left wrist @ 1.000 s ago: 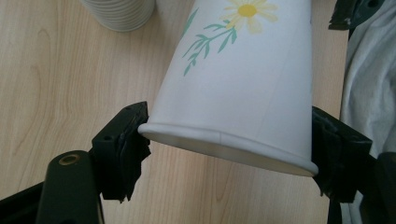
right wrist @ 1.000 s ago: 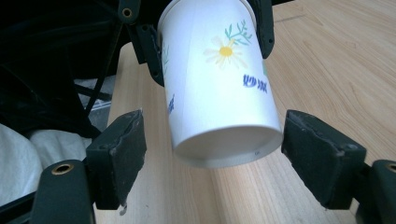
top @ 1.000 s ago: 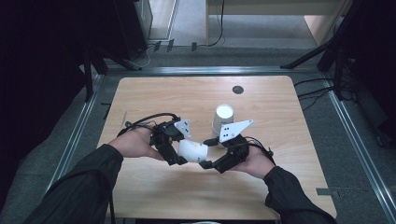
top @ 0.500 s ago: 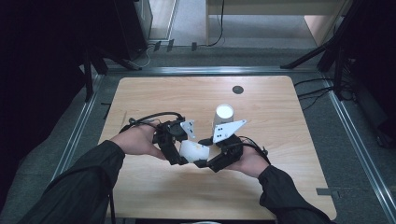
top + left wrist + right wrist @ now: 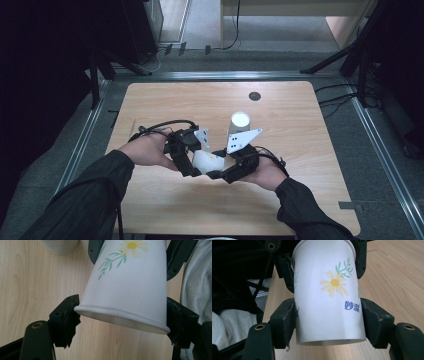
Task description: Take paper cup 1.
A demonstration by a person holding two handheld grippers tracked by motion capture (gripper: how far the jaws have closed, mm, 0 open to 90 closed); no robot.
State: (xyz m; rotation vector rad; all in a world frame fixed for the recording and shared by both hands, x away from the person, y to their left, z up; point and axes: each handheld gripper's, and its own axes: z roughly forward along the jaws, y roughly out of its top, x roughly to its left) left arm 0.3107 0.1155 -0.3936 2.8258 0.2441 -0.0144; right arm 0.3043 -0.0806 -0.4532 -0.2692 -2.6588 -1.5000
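Above the surface (image 5: 300, 200), left tongs (image 5: 192, 162) and right tongs (image 5: 220, 172) both pinch one daisy cup (image 5: 207, 161), apparently mid-handover; release remains.

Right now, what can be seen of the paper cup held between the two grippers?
The paper cup is white, looks like thin paper, and bears a yellow daisy with green sprigs and blue characters. It lies on its side above the table, held at both ends: the left gripper clamps its rolled rim, the right gripper its narrower base end. Behind it a second white cup stands upright, apart.
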